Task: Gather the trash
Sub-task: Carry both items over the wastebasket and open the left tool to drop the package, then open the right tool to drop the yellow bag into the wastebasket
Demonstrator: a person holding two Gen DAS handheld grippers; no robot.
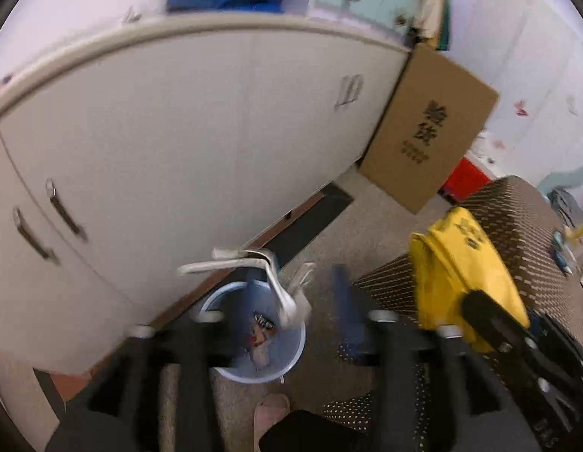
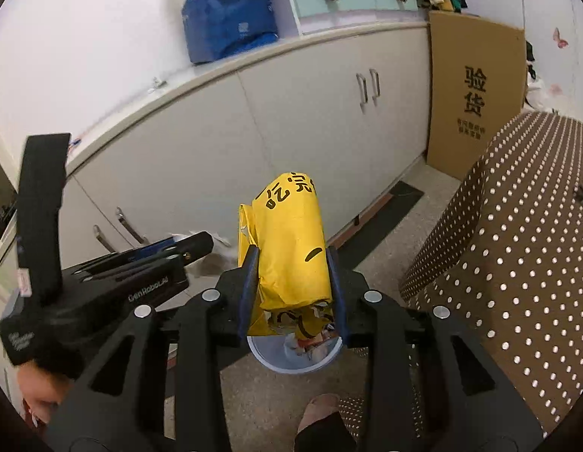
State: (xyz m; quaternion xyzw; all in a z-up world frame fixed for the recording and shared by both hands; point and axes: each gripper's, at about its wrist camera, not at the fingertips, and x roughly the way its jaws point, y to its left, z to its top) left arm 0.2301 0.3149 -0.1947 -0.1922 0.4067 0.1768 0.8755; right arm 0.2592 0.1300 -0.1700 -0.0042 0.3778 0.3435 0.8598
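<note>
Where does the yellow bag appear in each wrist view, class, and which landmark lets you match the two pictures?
Left wrist view: the yellow bag sits at lower right, in front of the polka-dot fabric, with the right gripper on it.
Right wrist view: the yellow bag is central, clamped between the right gripper's blue fingers, above the blue bin.
Shared landmark: the cardboard box with black characters, against the cabinet's end.

You have a crumpled yellow bag (image 2: 287,248) with black print upright above the pale blue bin (image 1: 254,335) on the floor, white scraps (image 1: 287,293) dropping at its rim.
</note>
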